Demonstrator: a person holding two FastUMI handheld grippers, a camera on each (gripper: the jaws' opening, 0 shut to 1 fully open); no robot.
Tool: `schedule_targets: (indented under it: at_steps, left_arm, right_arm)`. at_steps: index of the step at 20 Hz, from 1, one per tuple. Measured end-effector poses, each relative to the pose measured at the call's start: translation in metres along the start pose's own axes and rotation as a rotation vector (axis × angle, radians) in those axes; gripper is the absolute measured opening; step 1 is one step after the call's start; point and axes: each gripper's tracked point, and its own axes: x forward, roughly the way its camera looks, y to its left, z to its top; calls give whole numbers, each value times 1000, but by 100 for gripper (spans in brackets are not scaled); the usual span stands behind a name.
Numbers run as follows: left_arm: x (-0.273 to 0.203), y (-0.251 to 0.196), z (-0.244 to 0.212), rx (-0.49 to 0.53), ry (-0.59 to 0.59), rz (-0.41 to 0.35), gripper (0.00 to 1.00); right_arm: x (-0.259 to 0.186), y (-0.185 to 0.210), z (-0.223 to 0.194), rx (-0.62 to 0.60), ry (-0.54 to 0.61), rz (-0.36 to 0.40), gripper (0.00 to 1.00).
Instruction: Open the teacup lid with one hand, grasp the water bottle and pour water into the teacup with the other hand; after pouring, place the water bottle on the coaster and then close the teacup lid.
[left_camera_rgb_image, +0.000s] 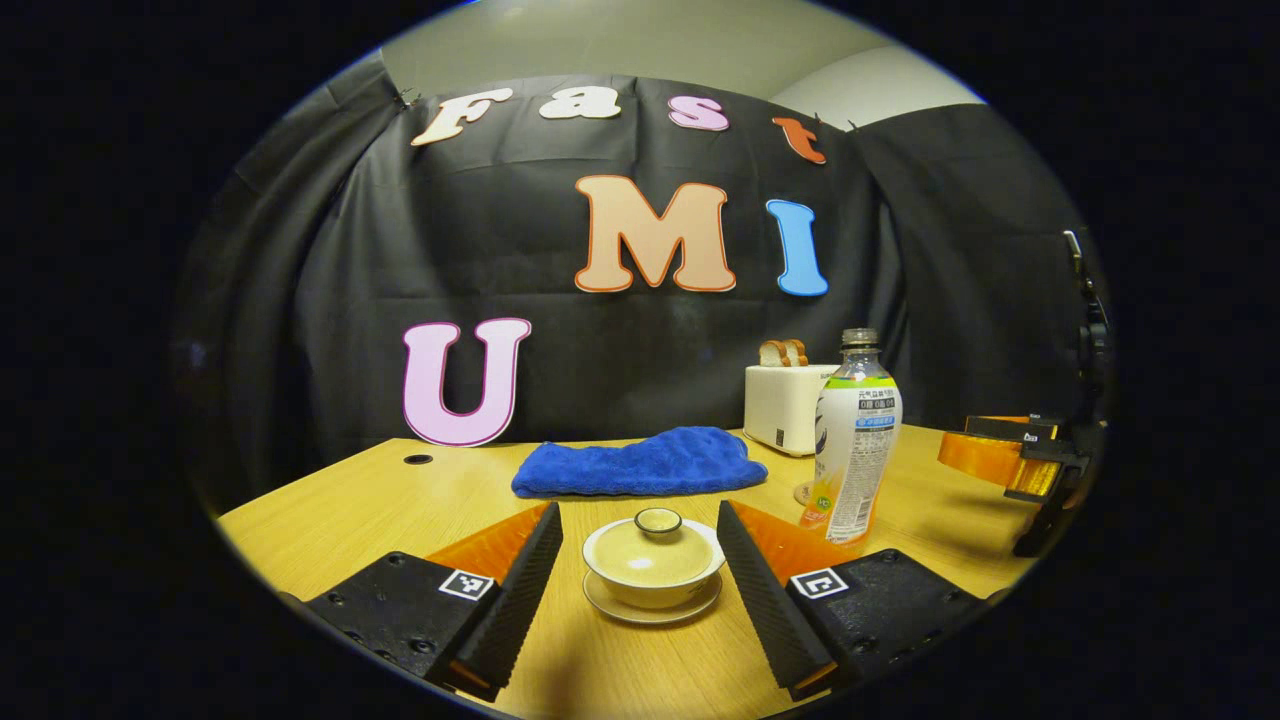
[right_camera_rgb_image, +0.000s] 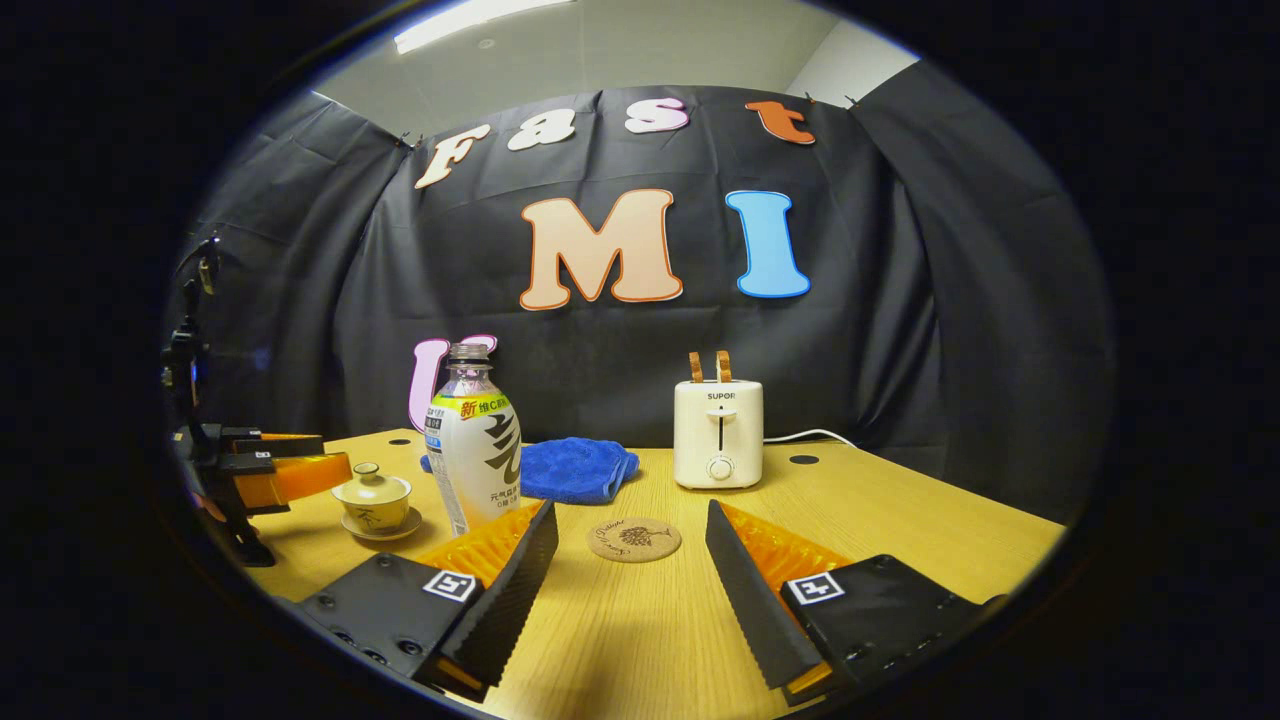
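Standing upright, water bottle (left_camera_rgb_image: 853, 440) (uncapped)

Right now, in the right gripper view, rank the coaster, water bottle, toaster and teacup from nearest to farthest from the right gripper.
1. Coaster: straight ahead of the open right gripper.
2. Water bottle: ahead-left, beside the left finger.
3. Teacup and toaster: too close to call; the lidded teacup is far left, the toaster ahead-right at the back.

Cloth-walled booth (right_camera_rgb_image: 950, 330), wooden table (right_camera_rgb_image: 900, 530)
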Motion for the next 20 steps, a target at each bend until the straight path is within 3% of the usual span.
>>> schedule_targets:
  at_steps: [10, 12, 15, 20]
  left_arm:
    - [28, -14, -12, 14, 75, -65, 87]
    - [32, -15, -13, 18, 85, -72, 76]
    - [39, -16, -15, 27, 99, -80, 70]
    - [44, -15, -22, 46, 138, -72, 58]
  right_arm:
    - [0, 0, 0, 0, 0, 0, 92]
    - [0, 0, 0, 0, 0, 0, 96]
    - [0, 0, 1, 0, 0, 0, 100]
    - [0, 0, 0, 0, 0, 0, 92]
